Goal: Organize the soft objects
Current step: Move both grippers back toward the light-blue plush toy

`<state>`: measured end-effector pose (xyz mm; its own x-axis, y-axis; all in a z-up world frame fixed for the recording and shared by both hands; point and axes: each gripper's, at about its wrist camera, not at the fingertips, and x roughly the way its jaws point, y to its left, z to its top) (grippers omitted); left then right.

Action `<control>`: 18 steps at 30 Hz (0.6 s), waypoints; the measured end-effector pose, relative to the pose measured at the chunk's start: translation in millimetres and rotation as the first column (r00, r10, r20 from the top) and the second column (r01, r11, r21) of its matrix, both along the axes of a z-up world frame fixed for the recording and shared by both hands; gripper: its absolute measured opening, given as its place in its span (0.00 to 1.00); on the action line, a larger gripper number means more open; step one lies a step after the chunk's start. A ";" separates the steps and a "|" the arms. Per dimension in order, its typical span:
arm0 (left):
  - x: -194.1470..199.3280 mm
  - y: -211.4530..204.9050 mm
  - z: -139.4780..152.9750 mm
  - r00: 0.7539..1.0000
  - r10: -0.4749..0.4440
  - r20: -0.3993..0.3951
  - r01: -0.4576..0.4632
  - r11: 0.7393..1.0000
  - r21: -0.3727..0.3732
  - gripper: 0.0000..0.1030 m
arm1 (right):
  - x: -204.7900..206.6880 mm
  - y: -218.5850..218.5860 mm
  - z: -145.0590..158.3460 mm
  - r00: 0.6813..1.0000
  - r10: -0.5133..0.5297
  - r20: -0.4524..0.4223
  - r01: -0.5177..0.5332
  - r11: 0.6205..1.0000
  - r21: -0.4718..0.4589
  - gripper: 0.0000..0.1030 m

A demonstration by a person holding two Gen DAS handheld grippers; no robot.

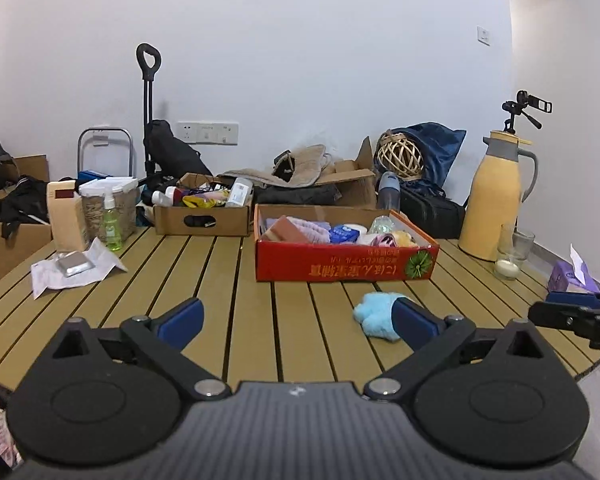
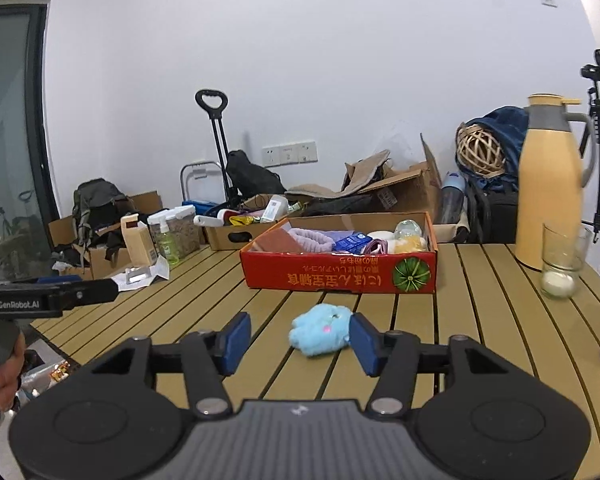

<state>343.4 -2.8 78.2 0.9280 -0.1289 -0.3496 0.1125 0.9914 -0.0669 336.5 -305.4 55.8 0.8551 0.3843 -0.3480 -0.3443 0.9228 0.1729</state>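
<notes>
The right gripper stands with its jaws apart and nothing between the pads, low over the near edge of the slatted table; the left gripper is spread wide and just as empty. Just beyond them a blue plush toy lies loose on the slats, in front of the right claw and apart from both pads as far as I can tell, though one pad overlaps its edge in each view. Past it, the red box already holds a purple headband, a blue pack and other soft-looking pieces, so I judge the sorting mostly done with this toy left. Farther back, the brown carton may hold more; its contents are too small and crowded to name, and the box wall hides what sits low inside.
</notes>
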 end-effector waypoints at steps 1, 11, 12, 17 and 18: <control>-4.1 0.8 -1.3 1.000 -0.002 0.000 0.002 1.000 -0.005 0.99 | -6.9 0.1 -1.8 1.000 -0.001 0.004 0.001 1.000 -0.004 0.55; 8.8 11.8 -36.6 0.998 -0.064 -0.007 0.064 0.995 -0.081 0.99 | 9.9 25.0 -23.6 0.999 -0.029 -0.035 0.030 1.000 0.006 0.55; 17.3 11.1 -40.3 0.997 -0.076 -0.012 0.074 0.994 -0.085 0.99 | 18.6 29.4 -26.9 0.999 -0.031 -0.039 0.031 0.999 0.011 0.55; 61.2 -4.4 -50.5 0.992 -0.116 -0.053 0.114 0.993 -0.042 0.99 | 61.8 39.6 -41.7 0.996 -0.042 -0.074 0.043 0.999 0.019 0.55; 69.7 -8.5 -51.1 0.989 -0.134 -0.058 0.132 0.990 -0.045 0.99 | 70.8 39.4 -44.5 0.995 -0.046 -0.089 0.048 0.999 0.021 0.55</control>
<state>413.1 -11.3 27.0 0.8789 -0.2649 -0.3968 0.2375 0.9642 -0.1176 407.3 -266.0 11.3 0.8385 0.3535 -0.4146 -0.2834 0.9329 0.2223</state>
